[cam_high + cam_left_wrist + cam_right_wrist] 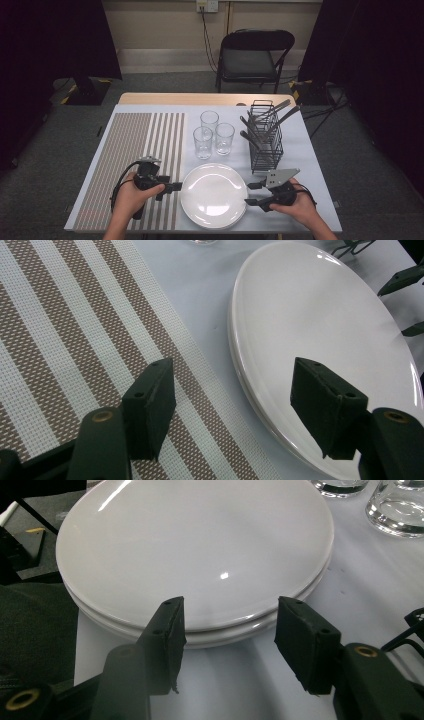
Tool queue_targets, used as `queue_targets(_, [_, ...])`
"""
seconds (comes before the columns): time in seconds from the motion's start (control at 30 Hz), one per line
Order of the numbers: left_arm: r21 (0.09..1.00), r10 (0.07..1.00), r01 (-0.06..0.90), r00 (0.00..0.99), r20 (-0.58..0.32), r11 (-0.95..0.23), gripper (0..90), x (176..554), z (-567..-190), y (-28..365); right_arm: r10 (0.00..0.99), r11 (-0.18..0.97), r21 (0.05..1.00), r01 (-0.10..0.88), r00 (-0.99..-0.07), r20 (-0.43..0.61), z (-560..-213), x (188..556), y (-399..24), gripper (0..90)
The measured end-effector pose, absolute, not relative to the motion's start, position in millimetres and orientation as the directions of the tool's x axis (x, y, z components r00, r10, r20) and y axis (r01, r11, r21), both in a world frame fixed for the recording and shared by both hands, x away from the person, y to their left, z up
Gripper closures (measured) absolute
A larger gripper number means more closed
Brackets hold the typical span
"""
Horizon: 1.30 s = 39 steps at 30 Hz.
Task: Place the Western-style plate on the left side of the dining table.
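While our left gripper (172,188) hovers over the woven striped placemat (125,165), jaws wide and holding nothing, the stack of glossy white plates (212,192) lies just off its tips. At the stack's other rim, our right gripper (253,193) also gapes empty. We judge the approach is done; next, each must close on the top round plate's thin rim.

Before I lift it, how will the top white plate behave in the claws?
The glossy round white ceramic plate will probably be slippery. It looks rigid and breakable. It rests on another plate, so it may slide if pushed.
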<state>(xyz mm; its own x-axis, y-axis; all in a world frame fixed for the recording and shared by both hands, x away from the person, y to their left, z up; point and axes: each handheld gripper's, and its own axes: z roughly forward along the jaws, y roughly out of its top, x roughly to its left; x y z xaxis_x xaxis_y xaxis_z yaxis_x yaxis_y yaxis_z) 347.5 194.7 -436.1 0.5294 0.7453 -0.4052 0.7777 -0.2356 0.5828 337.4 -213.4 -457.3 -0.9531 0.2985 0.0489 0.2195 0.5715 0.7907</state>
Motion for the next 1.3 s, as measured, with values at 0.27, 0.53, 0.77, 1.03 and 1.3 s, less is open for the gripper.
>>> queue_targets(0.27, [0.556,0.752,0.797,0.512,-0.415,-0.236,35.8,354,-433,190,0.313,0.568,0.794,0.217,-0.949,0.036,-457,336,-213,45.2])
queue_targets(0.53, [0.539,0.753,0.810,0.499,-0.428,-0.231,35.3,354,-435,190,0.312,0.571,0.795,0.205,-0.950,0.021,-458,337,-209,45.7])
queue_targets(0.77, [0.537,0.754,0.813,0.495,-0.433,-0.225,34.7,354,-433,189,0.308,0.573,0.795,0.198,-0.951,0.015,-458,340,-206,45.9])
queue_targets(1.03, [0.519,0.762,0.828,0.473,-0.442,-0.213,35.8,355,-438,190,0.305,0.575,0.796,0.188,-0.952,0.005,-458,340,-203,46.1])
queue_targets(1.3, [0.506,0.761,0.838,0.460,-0.458,-0.203,36.6,355,-438,190,0.307,0.574,0.798,0.181,-0.952,-0.004,-459,341,-199,45.9])
